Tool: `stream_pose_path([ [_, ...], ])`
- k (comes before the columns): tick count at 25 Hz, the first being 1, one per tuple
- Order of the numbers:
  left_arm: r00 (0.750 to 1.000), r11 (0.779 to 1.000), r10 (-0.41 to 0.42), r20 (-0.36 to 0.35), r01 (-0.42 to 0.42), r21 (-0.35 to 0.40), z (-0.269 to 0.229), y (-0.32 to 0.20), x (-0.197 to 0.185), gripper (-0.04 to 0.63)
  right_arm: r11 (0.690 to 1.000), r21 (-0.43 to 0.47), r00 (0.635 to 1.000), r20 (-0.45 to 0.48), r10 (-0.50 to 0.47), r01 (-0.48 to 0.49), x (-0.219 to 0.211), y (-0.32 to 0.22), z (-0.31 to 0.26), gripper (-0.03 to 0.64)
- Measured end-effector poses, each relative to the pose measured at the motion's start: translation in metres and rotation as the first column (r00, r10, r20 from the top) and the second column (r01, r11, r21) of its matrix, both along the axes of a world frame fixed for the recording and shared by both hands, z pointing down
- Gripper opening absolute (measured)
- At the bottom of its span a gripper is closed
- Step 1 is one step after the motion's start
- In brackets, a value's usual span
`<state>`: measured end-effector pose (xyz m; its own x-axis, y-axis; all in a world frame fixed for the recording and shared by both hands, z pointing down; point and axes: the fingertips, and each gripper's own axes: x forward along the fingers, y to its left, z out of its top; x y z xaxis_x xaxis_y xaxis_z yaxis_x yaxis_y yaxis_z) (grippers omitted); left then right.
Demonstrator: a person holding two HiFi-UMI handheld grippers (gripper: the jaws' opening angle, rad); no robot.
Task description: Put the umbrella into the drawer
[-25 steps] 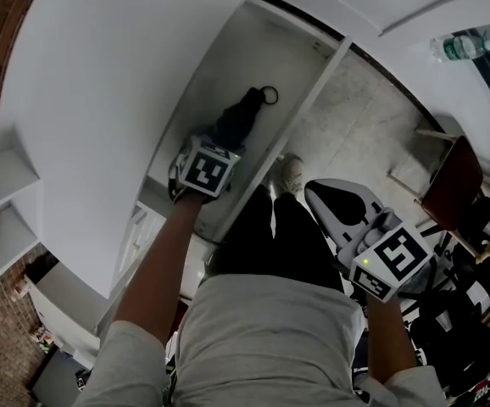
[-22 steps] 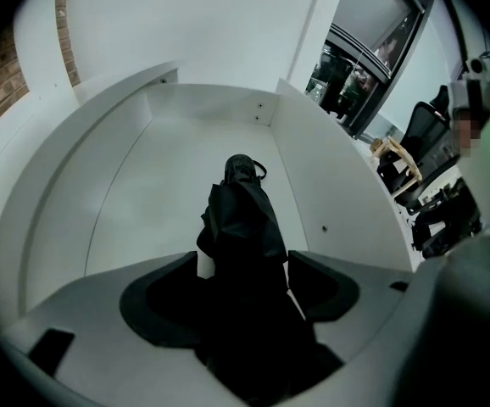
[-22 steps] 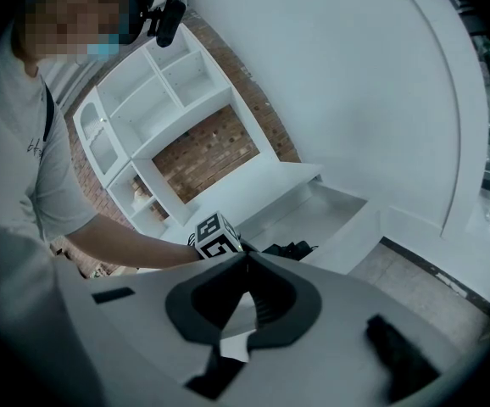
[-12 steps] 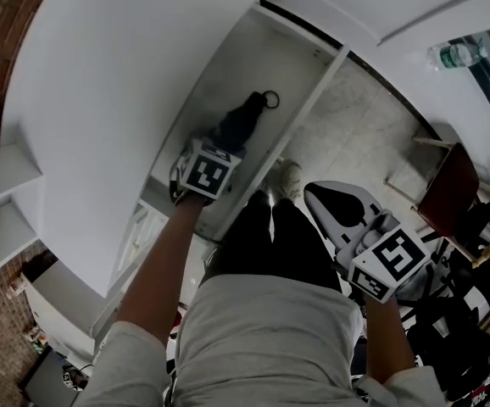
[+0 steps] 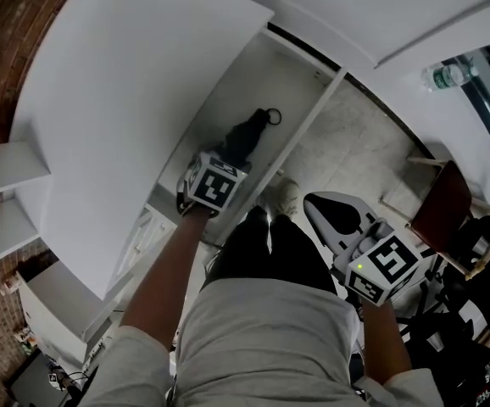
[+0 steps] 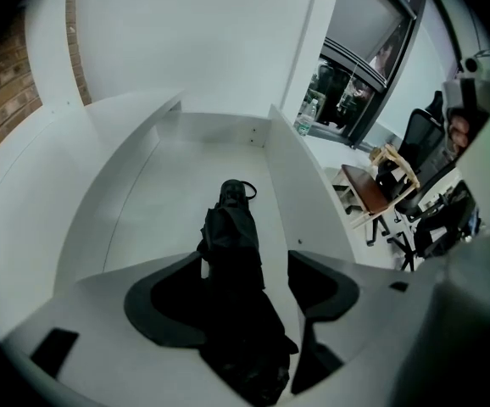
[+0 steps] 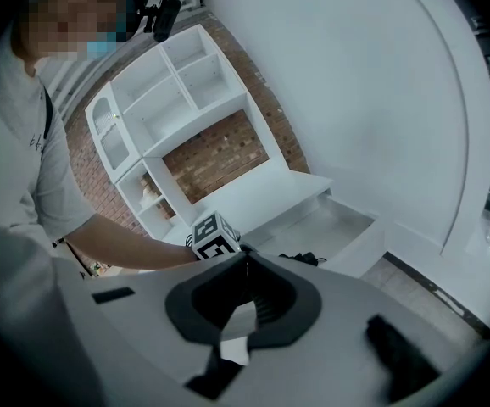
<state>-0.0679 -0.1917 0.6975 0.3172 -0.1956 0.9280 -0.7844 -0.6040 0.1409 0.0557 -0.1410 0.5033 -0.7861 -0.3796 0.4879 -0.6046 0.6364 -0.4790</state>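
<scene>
Nearest, the right gripper (image 7: 245, 261) hangs beside the person's leg, fingers together with nothing between them. Ahead, the left gripper (image 6: 247, 265) sits over the near end of the open drawer (image 6: 300, 202), fingers apart; the folded black umbrella (image 6: 231, 236) passes between them with a gap on the right side. The umbrella lies on the drawer floor, long axis along the drawer's length, its strap loop (image 6: 243, 190) pointing to the far end wall. Bare floor remains to its left and beyond the loop
</scene>
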Motion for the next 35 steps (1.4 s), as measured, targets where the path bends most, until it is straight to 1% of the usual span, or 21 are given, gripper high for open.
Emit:
stream_pose_path([
  [10, 1.000, 1.000, -0.013, -0.004, 0.013, 0.026, -0.023, 0.003, 0.003, 0.319, 0.999, 0.038, 1.000, -0.010, -0.026, 0.026, -0.001, 0.000, -0.020, 0.028],
  [23, 0.999, 0.999, -0.025, -0.041, 0.026, 0.041, -0.052, 0.007, 0.006, 0.310, 0.997, 0.061, 0.999, -0.020, -0.042, 0.044, 0.002, 0.002, -0.038, 0.028],
  [28, 0.996, 0.997, -0.034, -0.083, 0.039, 0.059, -0.068, 0.012, 0.012, 0.262, 0.996, 0.069, 0.999, -0.019, -0.049, 0.050, 0.003, 0.000, -0.042, 0.028],
  [31, 0.996, 0.994, -0.038, -0.083, 0.046, 0.099, -0.081, 0.011, 0.010, 0.212, 0.995, 0.078, 0.998, -0.031, -0.056, 0.058, 0.001, -0.002, -0.048, 0.028],
  [33, 0.995, 0.990, -0.055, -0.088, 0.066, 0.125, -0.091, 0.011, 0.009, 0.174, 0.994, 0.084, 0.998, -0.033, -0.060, 0.062, 0.000, -0.003, -0.050, 0.028],
  [35, 0.992, 0.985, -0.077, -0.099, 0.091, 0.148, -0.105, 0.010, 0.009, 0.153, 0.994, 0.091, 0.997, -0.035, -0.063, 0.066, 0.000, -0.003, -0.053, 0.028],
])
